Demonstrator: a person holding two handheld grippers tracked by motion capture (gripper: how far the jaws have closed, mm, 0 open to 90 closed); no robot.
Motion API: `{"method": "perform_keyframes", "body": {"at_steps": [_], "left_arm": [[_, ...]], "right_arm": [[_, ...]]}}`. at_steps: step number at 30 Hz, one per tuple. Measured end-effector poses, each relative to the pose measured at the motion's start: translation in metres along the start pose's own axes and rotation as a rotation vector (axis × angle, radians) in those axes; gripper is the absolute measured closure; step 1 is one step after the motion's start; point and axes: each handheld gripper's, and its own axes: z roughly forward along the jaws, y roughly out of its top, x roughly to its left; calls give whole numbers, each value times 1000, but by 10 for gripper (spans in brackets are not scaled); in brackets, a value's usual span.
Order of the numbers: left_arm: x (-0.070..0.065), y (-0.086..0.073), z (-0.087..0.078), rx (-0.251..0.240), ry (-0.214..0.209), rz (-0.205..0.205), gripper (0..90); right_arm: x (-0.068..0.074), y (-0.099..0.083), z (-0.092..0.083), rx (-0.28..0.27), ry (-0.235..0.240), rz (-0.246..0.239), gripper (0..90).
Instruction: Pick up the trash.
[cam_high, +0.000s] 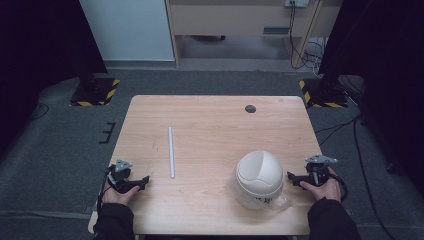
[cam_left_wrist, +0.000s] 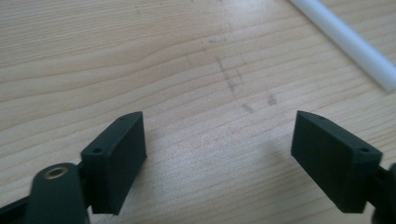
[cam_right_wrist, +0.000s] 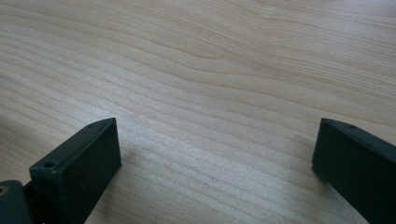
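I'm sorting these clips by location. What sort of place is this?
Probably a lab or studio set up for recording: a bare wooden table on grey carpet, black stands with hazard-striped bases on both sides, black curtains, and cables trailing to a wall socket.

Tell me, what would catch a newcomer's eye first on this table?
Most likely the white helmet, sitting dome-up on the wooden table near the front right, close to the right tongs. Next comes the thin white rod lying left of centre, running front to back. A hand holds tongs at each front corner; the left tongs gape open over bare wood, as do the right.
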Motion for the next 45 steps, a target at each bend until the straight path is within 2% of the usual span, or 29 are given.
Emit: {"method": "perform_keyframes", "body": {"at_steps": [2,6,9,13,15,16,18,21,23,24,25,27,28,30,32,33,38,43,44,45], "left_arm": [[-2,7,-11,-86,-12,-25,185],[-7,15,-26,-212,-29,-28,183],[-14,21,-36,-284,-48,-23,181],[-23,29,-48,-363,-63,-3,180],[-25,31,-51,-379,-69,6,176],[-30,35,-55,-410,-90,23,176],[-35,39,-59,-438,-112,45,167],[-40,43,-62,-456,-132,62,161],[-50,51,-69,-490,-169,101,159],[-50,51,-69,-490,-169,101,159],[-57,55,-72,-507,-185,117,159],[-63,59,-75,-519,-212,132,160],[-63,59,-75,-519,-212,132,159],[-74,64,-78,-529,-248,156,159],[-81,67,-80,-534,-273,176,159],[-81,67,-80,-534,-273,176,158],[-102,75,-86,-542,-331,230,152],[-124,81,-87,-528,-393,281,152],[-124,81,-87,-528,-393,281,152],[-131,83,-86,-523,-419,293,152]], "right_arm": [[0,0,0,0,0,1,17],[-2,-1,-1,-10,8,13,28],[-4,-2,-3,-13,6,33,30],[-3,-3,-3,-13,2,28,29],[-3,-2,-3,-11,-1,23,30],[-4,-2,-3,-11,-1,20,29],[-3,-2,-3,-10,-2,24,29],[-3,-2,-3,-8,-4,21,29],[-4,-2,-2,-6,-6,14,27],[-4,-2,-2,-6,-6,12,27],[-4,-2,-2,-4,-7,7,25],[-3,-2,-2,-3,-7,6,22],[-3,-2,-2,-2,-7,7,22],[-3,-2,-2,-3,-7,7,21],[-3,-2,-2,-2,-7,6,21],[-3,-2,-2,-2,-7,6,21],[-3,-2,-2,-3,-7,6,18],[-3,-2,-2,-1,-5,5,17],[-3,-2,-2,-2,-4,5,17],[-2,-2,-2,-2,-4,9,17]]}}
